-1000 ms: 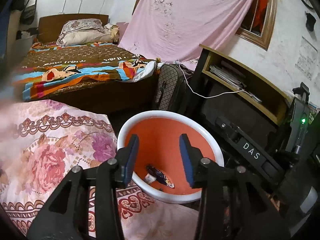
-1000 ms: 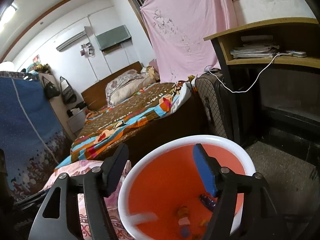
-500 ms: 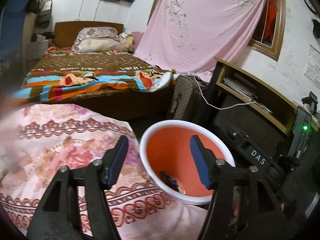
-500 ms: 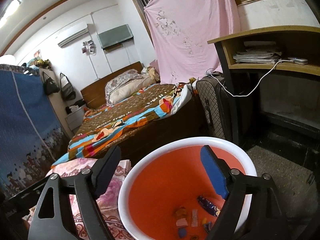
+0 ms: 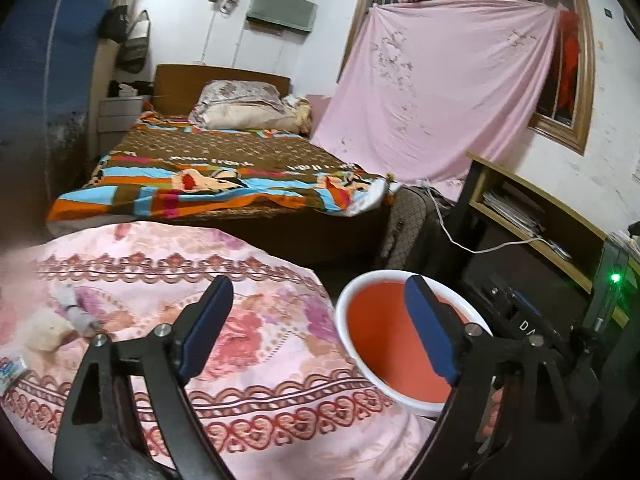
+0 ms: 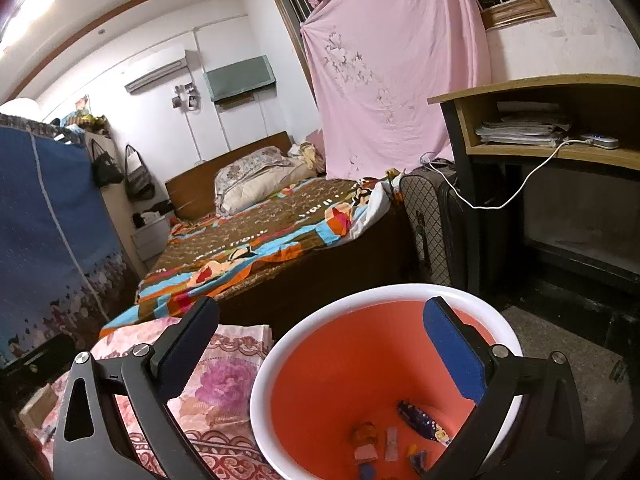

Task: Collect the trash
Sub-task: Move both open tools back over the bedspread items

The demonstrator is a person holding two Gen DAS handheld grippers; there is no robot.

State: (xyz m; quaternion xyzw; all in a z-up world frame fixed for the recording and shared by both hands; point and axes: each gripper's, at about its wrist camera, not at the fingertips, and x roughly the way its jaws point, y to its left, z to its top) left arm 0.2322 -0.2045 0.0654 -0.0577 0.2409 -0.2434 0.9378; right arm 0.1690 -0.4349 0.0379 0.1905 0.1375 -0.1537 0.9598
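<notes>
An orange bin with a white rim [image 6: 384, 360] stands beside a pink floral cloth [image 5: 260, 332]. At its bottom lie a dark blue wrapper [image 6: 420, 420] and several small scraps [image 6: 372, 444]. My right gripper [image 6: 320, 320] hangs over the bin, its jaws opening, nothing between them. My left gripper [image 5: 316, 300] is above the cloth's edge and the bin [image 5: 384, 336], its jaws opening and empty too. On the cloth at far left lie crumpled wrappers [image 5: 72, 312], a pale crumpled lump [image 5: 42, 332] and a small blue and white packet [image 5: 10, 372].
A bed with a striped blanket [image 5: 224, 176] fills the back. A wooden shelf unit [image 6: 552, 128] with papers and a white cable stands at right, a patterned suitcase [image 6: 428, 232] beside it. A blue fabric wardrobe [image 6: 44, 232] is at left. A black case [image 5: 528, 320] sits beside the bin.
Both grippers' jaws have spread wider. The left gripper has swung left, away from over the bin toward the floral cloth. The right gripper's view has barely shifted.
</notes>
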